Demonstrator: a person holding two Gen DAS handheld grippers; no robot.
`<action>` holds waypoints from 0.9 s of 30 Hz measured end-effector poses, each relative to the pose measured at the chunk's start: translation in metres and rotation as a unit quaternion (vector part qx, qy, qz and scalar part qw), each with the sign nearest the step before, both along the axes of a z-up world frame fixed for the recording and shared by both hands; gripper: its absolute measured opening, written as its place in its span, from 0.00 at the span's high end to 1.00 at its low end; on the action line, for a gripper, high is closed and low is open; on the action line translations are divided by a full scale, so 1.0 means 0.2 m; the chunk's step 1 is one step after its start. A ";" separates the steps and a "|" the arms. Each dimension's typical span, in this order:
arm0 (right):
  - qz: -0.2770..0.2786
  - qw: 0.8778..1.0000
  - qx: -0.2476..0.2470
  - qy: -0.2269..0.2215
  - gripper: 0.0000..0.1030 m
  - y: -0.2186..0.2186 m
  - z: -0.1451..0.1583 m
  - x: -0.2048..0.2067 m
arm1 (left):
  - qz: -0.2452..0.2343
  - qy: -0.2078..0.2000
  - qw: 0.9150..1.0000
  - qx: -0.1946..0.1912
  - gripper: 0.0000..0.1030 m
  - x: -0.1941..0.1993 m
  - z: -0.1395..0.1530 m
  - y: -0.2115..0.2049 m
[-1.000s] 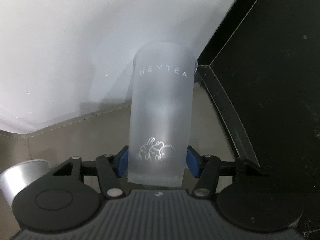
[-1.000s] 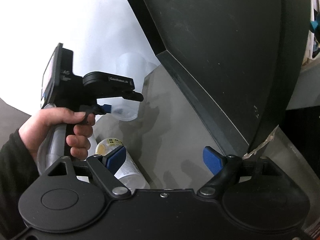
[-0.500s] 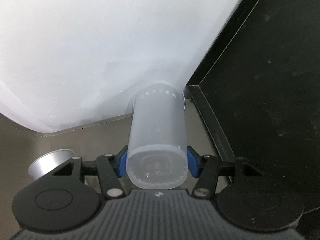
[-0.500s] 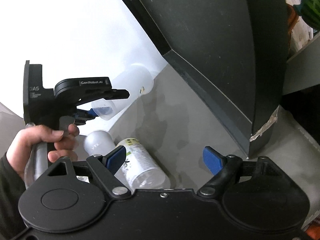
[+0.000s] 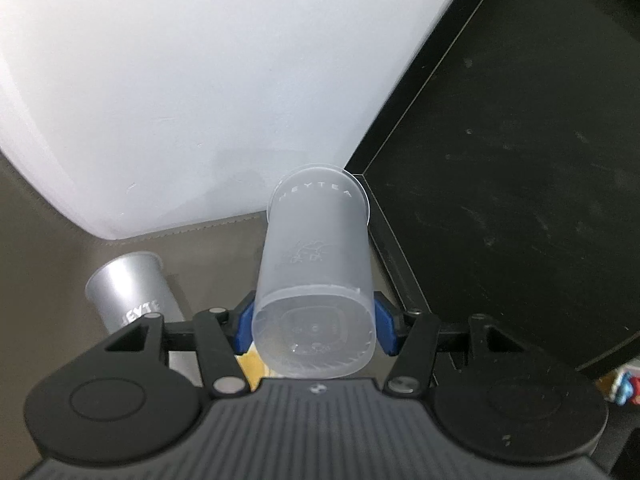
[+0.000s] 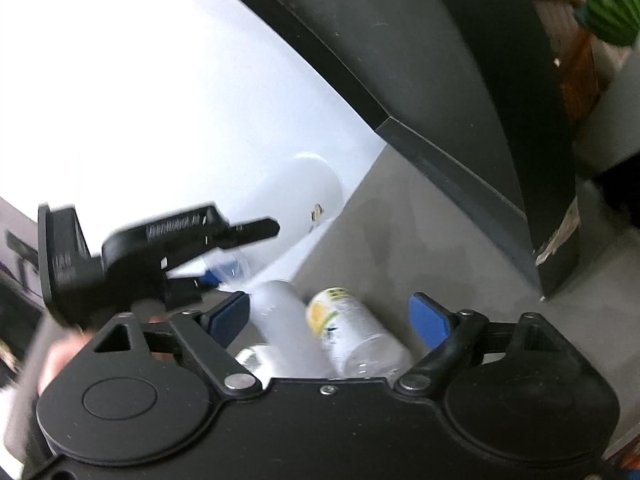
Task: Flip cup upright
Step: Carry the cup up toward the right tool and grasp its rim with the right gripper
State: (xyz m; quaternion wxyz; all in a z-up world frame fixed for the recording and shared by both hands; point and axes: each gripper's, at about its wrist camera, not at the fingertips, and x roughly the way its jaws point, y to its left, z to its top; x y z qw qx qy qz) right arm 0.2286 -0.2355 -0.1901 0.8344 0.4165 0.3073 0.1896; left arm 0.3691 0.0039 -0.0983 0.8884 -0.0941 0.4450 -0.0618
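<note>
The left gripper (image 5: 314, 326) clenches a frosted cup (image 5: 316, 264) near its base, holding it in the air with the mouth pointing away toward the white wall (image 5: 200, 80). The cup looks light, thin-walled and smooth; the base already flattens between the blue pads (image 5: 386, 328), so a firmer squeeze could probably crush it. The right gripper (image 6: 328, 314) hangs released over a lying bottle (image 6: 356, 328). A silver can (image 5: 132, 286) lies on the grey mat (image 5: 48, 260).

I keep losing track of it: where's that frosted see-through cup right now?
The frosted cup is clamped in the left tool, base toward the camera, beside the black panel. A silver cup lies to its left.
</note>
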 end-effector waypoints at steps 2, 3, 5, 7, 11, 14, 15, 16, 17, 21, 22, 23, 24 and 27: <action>0.001 1.000 0.010 -0.006 0.08 -0.02 0.01 -0.01 | 0.000 -0.003 1.000 -0.006 0.45 -0.05 0.03 0.00; 0.005 1.000 0.015 -0.012 0.07 -0.03 0.02 -0.02 | 0.001 -0.005 1.000 -0.009 0.45 -0.08 0.04 0.01; 0.005 1.000 0.016 -0.025 0.04 -0.03 0.04 -0.04 | 0.011 -0.013 1.000 -0.018 0.45 -0.14 0.08 0.03; 0.003 0.999 0.025 -0.031 0.00 -0.04 0.05 -0.07 | 0.015 -0.024 0.999 -0.017 0.45 -0.21 0.12 0.05; 0.008 0.997 0.077 -0.010 0.00 -0.06 0.02 -0.07 | 0.016 -0.030 0.999 -0.038 0.45 -0.29 0.17 0.06; 0.014 0.994 0.108 0.001 0.00 -0.06 0.01 -0.06 | 0.021 -0.033 0.998 -0.055 0.45 -0.36 0.20 0.07; 0.018 0.993 0.116 0.002 0.00 -0.05 0.01 -0.06 | 0.020 -0.035 0.998 -0.051 0.45 -0.36 0.20 0.04; 0.022 0.992 0.123 0.003 0.00 -0.04 0.01 -0.07 | 0.018 -0.036 0.998 -0.050 0.45 -0.39 0.21 0.03; 0.025 0.991 0.131 0.004 0.00 -0.03 0.00 -0.07 | 0.016 -0.037 0.998 -0.054 0.45 -0.41 0.21 0.03; 0.035 0.985 0.166 0.018 0.00 -0.02 -0.01 -0.09 | 0.012 -0.040 0.997 -0.062 0.45 -0.52 0.23 0.03; 0.040 0.983 0.177 0.023 0.00 -0.01 -0.02 -0.09 | 0.011 -0.040 0.997 -0.062 0.45 -0.54 0.23 0.03; 0.044 0.981 0.188 0.027 0.00 -0.01 -0.03 -0.09 | 0.008 -0.040 0.997 -0.062 0.45 -0.56 0.22 0.03; 0.049 0.979 0.197 0.030 0.00 0.00 -0.04 -0.09 | 0.006 -0.040 0.997 -0.063 0.45 -0.58 0.23 0.02; 0.058 0.978 0.200 0.030 0.00 0.03 -0.03 -0.11 | 0.001 -0.040 0.997 -0.065 0.45 -0.64 0.23 0.02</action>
